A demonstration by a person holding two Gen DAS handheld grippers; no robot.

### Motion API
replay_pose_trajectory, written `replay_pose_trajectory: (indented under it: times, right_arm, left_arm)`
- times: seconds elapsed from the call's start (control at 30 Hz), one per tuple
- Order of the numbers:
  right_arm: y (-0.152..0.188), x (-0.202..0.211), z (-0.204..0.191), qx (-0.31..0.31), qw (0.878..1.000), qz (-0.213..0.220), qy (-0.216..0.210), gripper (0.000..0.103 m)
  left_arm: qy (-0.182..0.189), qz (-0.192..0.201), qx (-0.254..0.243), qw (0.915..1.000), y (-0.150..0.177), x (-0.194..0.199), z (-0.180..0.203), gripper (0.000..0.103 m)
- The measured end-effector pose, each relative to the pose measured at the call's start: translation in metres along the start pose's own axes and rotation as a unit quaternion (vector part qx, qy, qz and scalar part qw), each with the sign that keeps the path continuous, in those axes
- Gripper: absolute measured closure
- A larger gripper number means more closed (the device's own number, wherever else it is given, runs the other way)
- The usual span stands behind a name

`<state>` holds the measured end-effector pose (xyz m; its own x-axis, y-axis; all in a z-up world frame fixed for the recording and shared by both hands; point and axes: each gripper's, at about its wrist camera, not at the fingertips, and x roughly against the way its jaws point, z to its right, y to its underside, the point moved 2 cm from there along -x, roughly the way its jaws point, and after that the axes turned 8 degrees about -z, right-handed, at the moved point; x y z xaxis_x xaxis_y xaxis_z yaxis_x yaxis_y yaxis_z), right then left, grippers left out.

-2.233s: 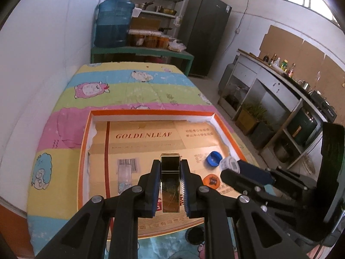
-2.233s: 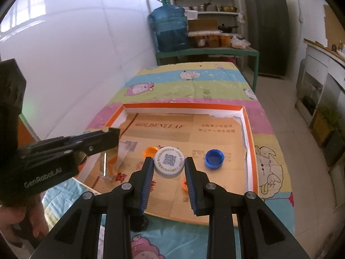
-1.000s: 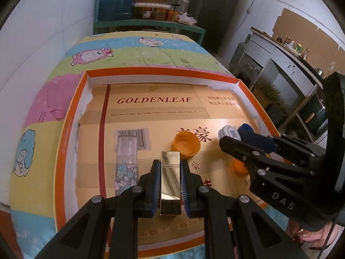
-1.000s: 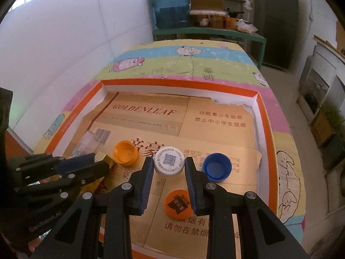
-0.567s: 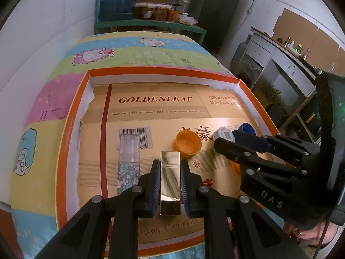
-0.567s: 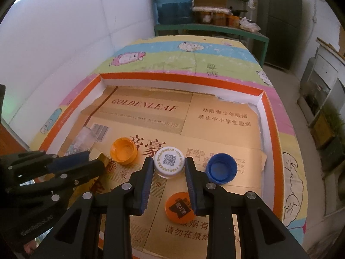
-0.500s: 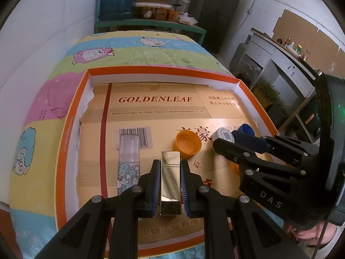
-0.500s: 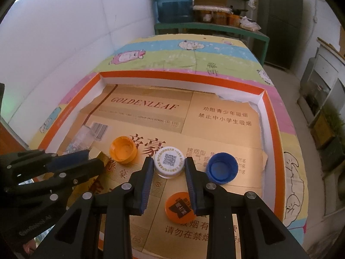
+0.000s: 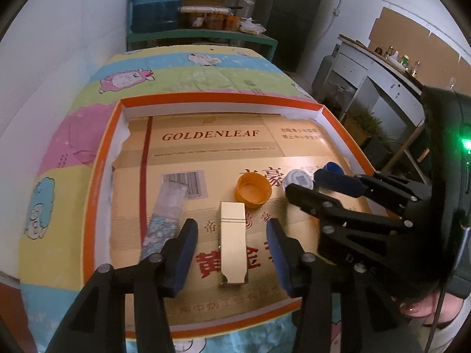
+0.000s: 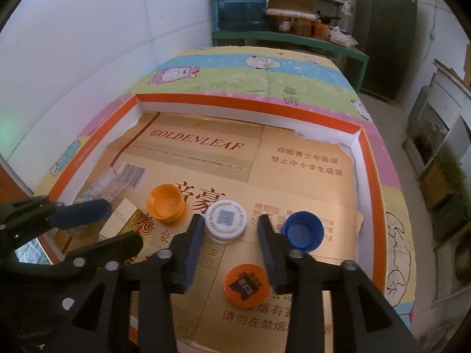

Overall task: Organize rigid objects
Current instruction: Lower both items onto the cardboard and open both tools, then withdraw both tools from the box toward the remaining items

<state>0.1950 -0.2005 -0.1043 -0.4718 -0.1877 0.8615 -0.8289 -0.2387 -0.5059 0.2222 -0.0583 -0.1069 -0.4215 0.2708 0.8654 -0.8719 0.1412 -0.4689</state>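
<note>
My left gripper (image 9: pixel 232 229) is open; the gold rectangular box (image 9: pixel 233 244) lies flat on the cardboard between its fingers, untouched. My right gripper (image 10: pixel 231 229) is open; the white cap with a QR code (image 10: pixel 225 219) rests on the cardboard between its fingertips. An upturned orange cap (image 10: pixel 165 198) lies to its left, an upturned blue cap (image 10: pixel 301 229) to its right and a flat orange lid (image 10: pixel 246 285) in front. A clear floral tube (image 9: pixel 166 209) lies left of the gold box. All sit in the orange-rimmed tray (image 9: pixel 106 158).
The tray (image 10: pixel 235 100) is lined with GOLDENLEAF cardboard and sits on a cartoon-print cloth (image 9: pixel 188 70). A white wall runs along the left. A green bench with a blue water jug (image 10: pixel 240 0) stands behind. Cabinets stand to the right.
Both grippers have opened. The left one has let go of the gold box and the right one has let go of the white cap; both objects now rest on the cardboard.
</note>
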Motion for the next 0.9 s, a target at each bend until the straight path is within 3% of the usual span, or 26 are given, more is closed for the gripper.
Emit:
replay_pose_trajectory:
  times: [0.9]
  right_arm:
    - [0.031,0.060,-0.009,-0.027,0.999,0.035,0.001,0.062]
  left_arm:
    - [-0.014,0.051,0.011,0.9985,0.034,0.060,-0.002,0.055]
